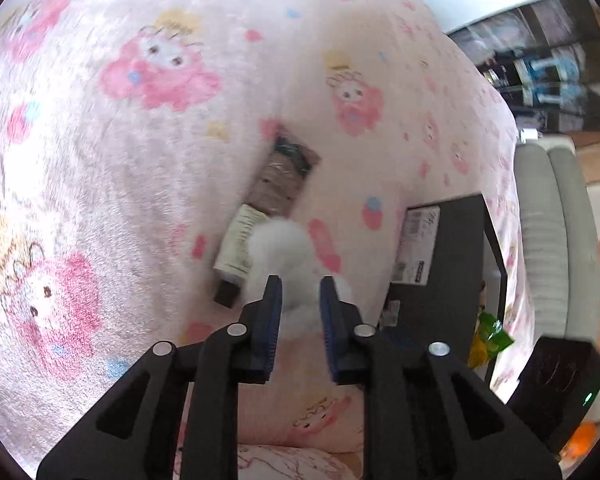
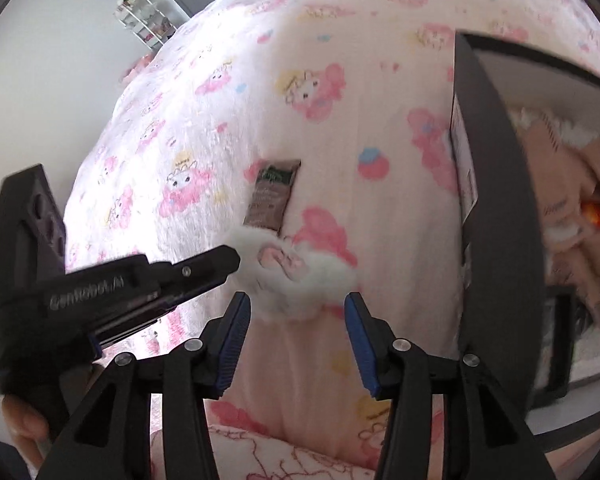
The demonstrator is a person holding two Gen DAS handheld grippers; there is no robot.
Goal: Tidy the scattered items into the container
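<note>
Left hand-held gripper (image 1: 300, 280) pinches a fluffy white plush toy with a pink patch (image 1: 288, 256), its blue-padded fingers (image 1: 274, 312) pressed into the fur on either side; the soft body bulges out beyond the tips, which suggests a grip near the toy's edge rather than its middle; in the right wrist view the same toy (image 2: 296, 276) hangs off the tip of the left hand-held gripper (image 2: 236, 260), just above the bed, so it is likely held that way to clear the bedding on its way across.

Right hand-held gripper (image 2: 296, 300) is spread wide and holds nothing; it points at the toy from below, at about 6 o'clock of it, perhaps ready to steady or take it, though I cannot tell which.

A pink fleece blanket printed with cartoon rabbits (image 1: 100, 120) covers the bed and carries everything. A black open-topped rectangular box (image 2: 496, 200) stands at about 3 o'clock of the toy, near but apart; beige fabric and something orange already lie inside it, so part of the tidying looks done. Two things lie loose on the blanket at about 11 o'clock of the toy: a brown and green foil sachet (image 1: 284, 176) and a pale cream tube with a dark cap (image 1: 236, 252), end to end and close together; the tube's right side is hidden behind the toy in the left wrist view.
</note>
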